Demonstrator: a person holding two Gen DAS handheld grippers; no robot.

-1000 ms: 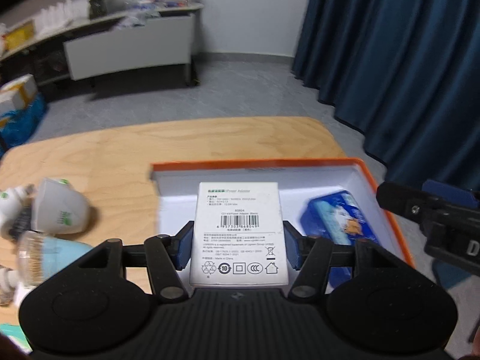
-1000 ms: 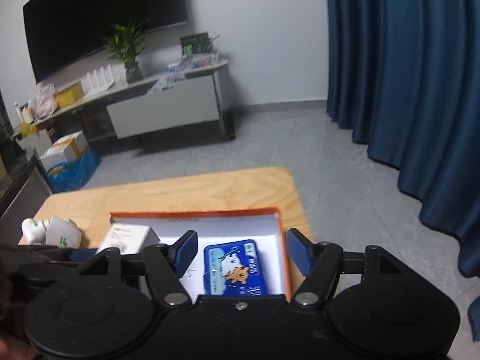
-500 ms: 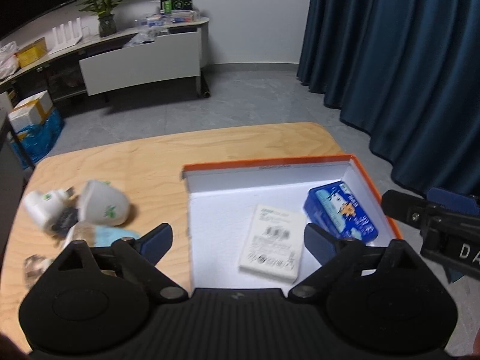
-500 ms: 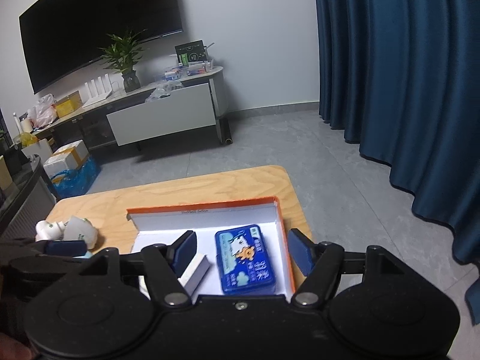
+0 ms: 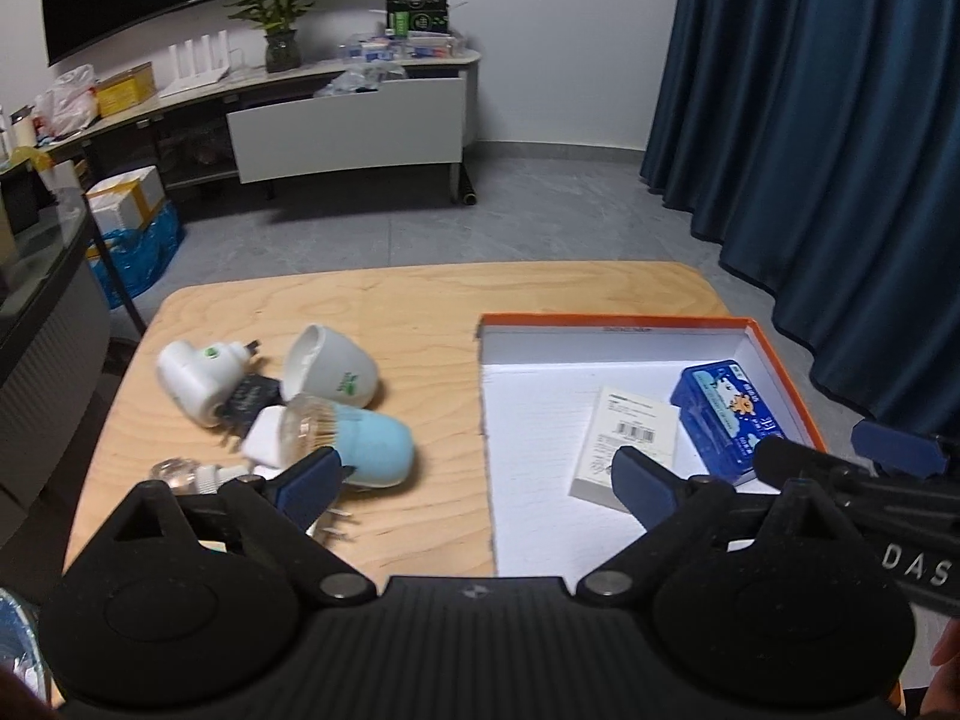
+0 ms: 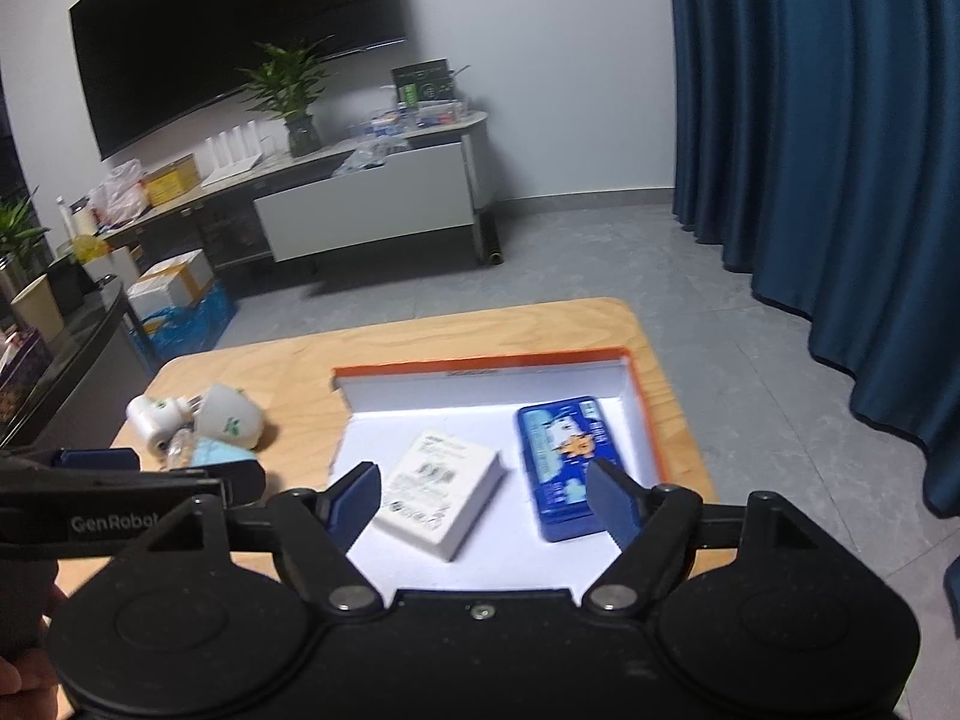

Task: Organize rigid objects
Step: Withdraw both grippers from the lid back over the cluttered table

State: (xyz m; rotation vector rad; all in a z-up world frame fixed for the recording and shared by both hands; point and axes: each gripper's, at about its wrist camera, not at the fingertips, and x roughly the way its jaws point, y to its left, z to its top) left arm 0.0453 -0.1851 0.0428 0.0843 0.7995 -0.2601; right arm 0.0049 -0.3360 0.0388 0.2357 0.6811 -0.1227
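Both claws released, right claw (image 6: pixel 483 501) just widened, left claw (image 5: pixel 474 480) empty; blue plug (image 5: pixel 366 441) should be gripped across body, then boxed (image 5: pixel 612 324).

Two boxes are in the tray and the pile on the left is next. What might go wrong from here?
The pile is tangled: the white cup, blue-capped piece and white plug touch, so grabbing one may drag or roll the others. The clear bulb near the table's front edge could roll off. The white box lies askew in the orange tray, leaving less room for later items.
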